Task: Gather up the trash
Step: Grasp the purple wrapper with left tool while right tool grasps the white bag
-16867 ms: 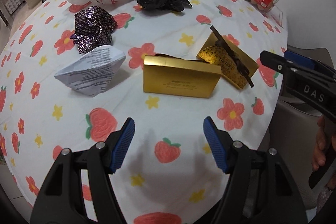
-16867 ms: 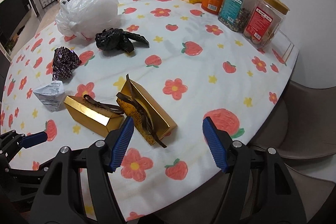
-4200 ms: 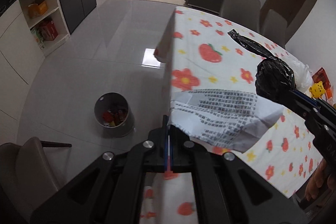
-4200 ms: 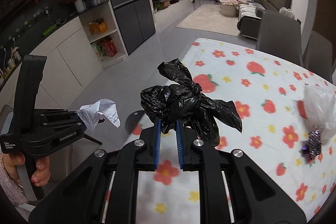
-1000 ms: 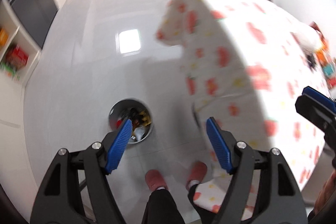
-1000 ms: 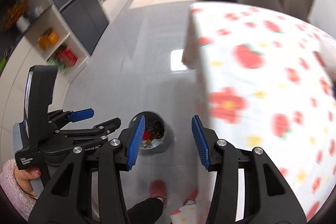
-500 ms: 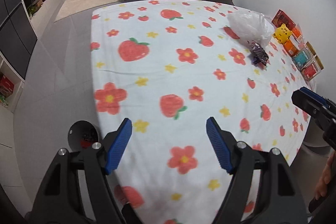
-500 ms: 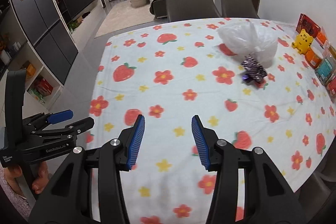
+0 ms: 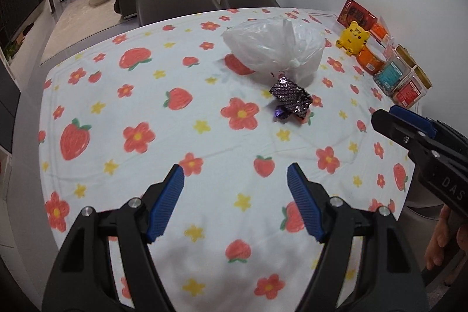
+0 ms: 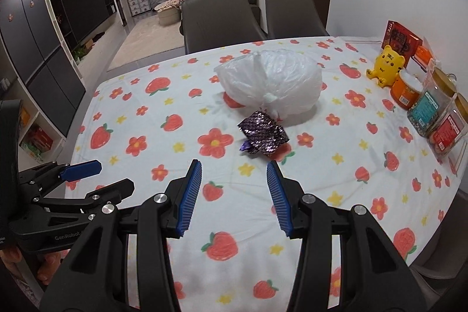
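The left hand-held gripper (image 9: 235,189) hangs above the near part of the worktop (image 9: 181,95), its blue pads spread wide with nothing between them. The right hand-held gripper (image 10: 234,189) hangs beside it, its pads spread to a narrower gap, also empty. Each gripper shows at the edge of the other's view: the right one at the right edge of the left wrist view, the left one at the lower left of the right wrist view.

Two pieces of trash lie on the strawberry-and-flower tablecloth, ahead of both grippers and apart from them. The crumpled purple foil wrapper (image 9: 289,100) lies near the middle of the worktop; in the left wrist view its long axis runs from upper left to lower right, with a small purple tail at its near left end. The knotted white plastic bag (image 9: 275,48) lies just behind the wrapper, its long axis across the view and its knot toward the wrapper. Whether the two touch cannot be told.

A yellow figurine (image 10: 386,65), jars (image 10: 430,107) and a red box (image 10: 402,41) stand along the right edge of the worktop. Two grey chairs (image 10: 219,19) stand at the far side.
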The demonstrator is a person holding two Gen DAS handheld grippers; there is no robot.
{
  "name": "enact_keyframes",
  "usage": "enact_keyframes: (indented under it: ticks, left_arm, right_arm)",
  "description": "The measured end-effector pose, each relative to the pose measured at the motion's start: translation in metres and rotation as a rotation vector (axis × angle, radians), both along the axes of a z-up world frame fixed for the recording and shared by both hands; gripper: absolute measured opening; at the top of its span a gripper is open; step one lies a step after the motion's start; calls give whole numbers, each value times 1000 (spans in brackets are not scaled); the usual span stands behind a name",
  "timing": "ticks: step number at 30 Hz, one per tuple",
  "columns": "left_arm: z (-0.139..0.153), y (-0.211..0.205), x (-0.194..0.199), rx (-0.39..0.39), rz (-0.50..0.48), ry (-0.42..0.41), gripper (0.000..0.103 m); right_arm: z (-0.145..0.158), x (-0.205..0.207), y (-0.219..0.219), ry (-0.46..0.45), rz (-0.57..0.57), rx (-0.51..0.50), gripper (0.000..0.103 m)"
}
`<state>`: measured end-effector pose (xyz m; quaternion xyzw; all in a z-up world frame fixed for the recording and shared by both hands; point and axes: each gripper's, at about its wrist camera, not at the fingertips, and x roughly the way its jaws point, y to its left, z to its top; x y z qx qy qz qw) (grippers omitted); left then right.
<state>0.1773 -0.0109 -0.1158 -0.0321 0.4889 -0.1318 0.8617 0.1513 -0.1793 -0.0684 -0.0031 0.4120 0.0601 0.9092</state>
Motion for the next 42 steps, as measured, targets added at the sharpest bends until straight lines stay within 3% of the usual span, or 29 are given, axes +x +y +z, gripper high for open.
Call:
enact_keyframes:
  ticks: [6, 16, 22, 34, 37, 40, 42]
  left_arm:
    - [-7, -36, 47, 2, -77, -18, 73]
    - [-39, -70, 104, -1, -97, 29, 72]
    - [-54, -88, 122, 2, -97, 50, 72]
    - [-79, -122, 145, 15, -125, 70, 70]
    - [-92, -126, 151, 14, -138, 102, 53]
    - [-104, -129, 153, 12, -152, 132, 36]
    - [-109, -131, 152, 25, -164, 130, 30]
  right_arm:
    - [-5, 41, -23, -4, -27, -11, 45]
    - [-27, 117, -54, 14, -20, 7, 44]
    - [-35, 157, -81, 24, -46, 30, 44]
    - [-57, 201, -95, 66, -27, 49, 44]
    - [-62, 207, -95, 80, -15, 49, 44]
    - [-67, 210, -94, 99, 5, 60, 30]
    - [-69, 210, -91, 97, 21, 54, 10]
